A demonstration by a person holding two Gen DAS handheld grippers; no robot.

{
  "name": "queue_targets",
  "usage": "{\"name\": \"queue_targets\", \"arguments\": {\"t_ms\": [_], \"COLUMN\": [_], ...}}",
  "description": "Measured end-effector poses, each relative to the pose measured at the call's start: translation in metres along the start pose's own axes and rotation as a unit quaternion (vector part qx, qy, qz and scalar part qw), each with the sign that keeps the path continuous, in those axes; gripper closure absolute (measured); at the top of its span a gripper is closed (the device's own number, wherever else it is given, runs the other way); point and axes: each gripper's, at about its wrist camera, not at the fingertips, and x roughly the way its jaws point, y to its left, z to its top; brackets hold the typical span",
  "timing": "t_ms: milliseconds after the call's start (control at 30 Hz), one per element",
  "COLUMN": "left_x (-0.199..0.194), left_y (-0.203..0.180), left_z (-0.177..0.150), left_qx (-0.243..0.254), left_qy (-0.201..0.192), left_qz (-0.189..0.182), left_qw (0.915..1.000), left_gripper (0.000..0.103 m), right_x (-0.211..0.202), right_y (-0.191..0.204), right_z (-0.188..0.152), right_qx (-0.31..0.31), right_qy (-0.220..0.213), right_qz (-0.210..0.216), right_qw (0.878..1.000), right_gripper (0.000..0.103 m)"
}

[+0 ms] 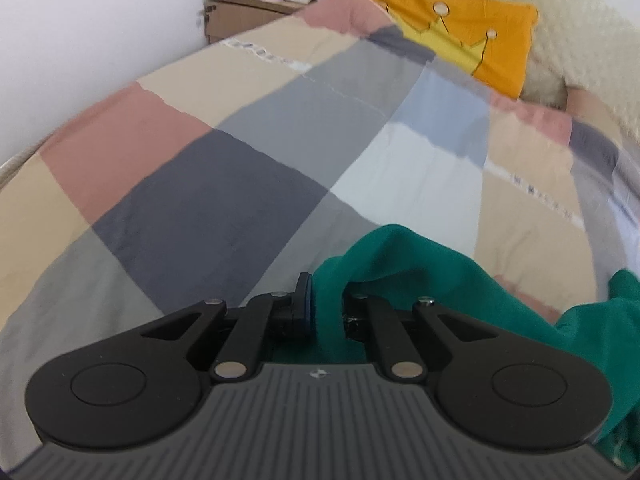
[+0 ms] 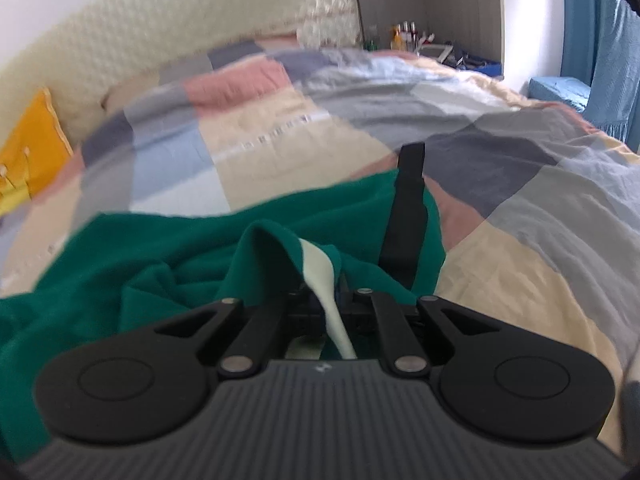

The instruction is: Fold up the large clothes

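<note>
A green garment (image 1: 420, 272) hangs bunched over a bed with a checked cover (image 1: 224, 168). My left gripper (image 1: 326, 304) is shut on a fold of the green cloth, which spills off to the right. In the right wrist view the same green garment (image 2: 168, 256) spreads to the left over the checked cover (image 2: 520, 184). My right gripper (image 2: 332, 300) is shut on its edge, where a pale inner strip (image 2: 320, 268) shows between the jaws. A black strap (image 2: 404, 216) stands up from the cloth just beyond the right gripper.
An orange pillow with a yellow crown (image 1: 460, 40) leans on a cream quilted headboard (image 1: 560, 20). A cardboard box with white laundry (image 1: 256, 4) stands beyond the bed's far left corner. A cluttered side table (image 2: 432, 46) and blue curtains (image 2: 592, 20) lie past the bed.
</note>
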Motion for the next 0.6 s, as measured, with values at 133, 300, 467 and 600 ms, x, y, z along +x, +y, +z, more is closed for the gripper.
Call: {"name": "queue_targets", "arguments": {"t_ms": [133,300,467,600], "left_x": [0.013,-0.001,-0.034,-0.071], "left_y": [-0.005,-0.008,-0.006,-0.008], "left_z": [-0.002,-0.004,-0.006,-0.009], "left_qx": [0.009,0.021,0.032,0.052], "left_qy": [0.008,0.006,0.002,-0.004], "left_qz": [0.005,-0.001,-0.035,-0.076], "left_qw": [0.9999,0.9998,0.9989,0.9957], "left_gripper": [0.095,0.094,0.055,0.037], "right_x": [0.007,-0.002,-0.025,-0.051], "right_y": [0.005,0.000,-0.007,-0.006], "right_z": [-0.004,-0.001,0.000,-0.004], "right_qx": [-0.016,-0.005,0.012,-0.006], "right_qy": [0.002,0.002,-0.013,-0.028], "right_qz": [-0.003,0.007,0.022,0.026], "right_qw": [1.000,1.000,1.000,0.999], "right_gripper": [0.095,0.094,0.093,0.075]}}
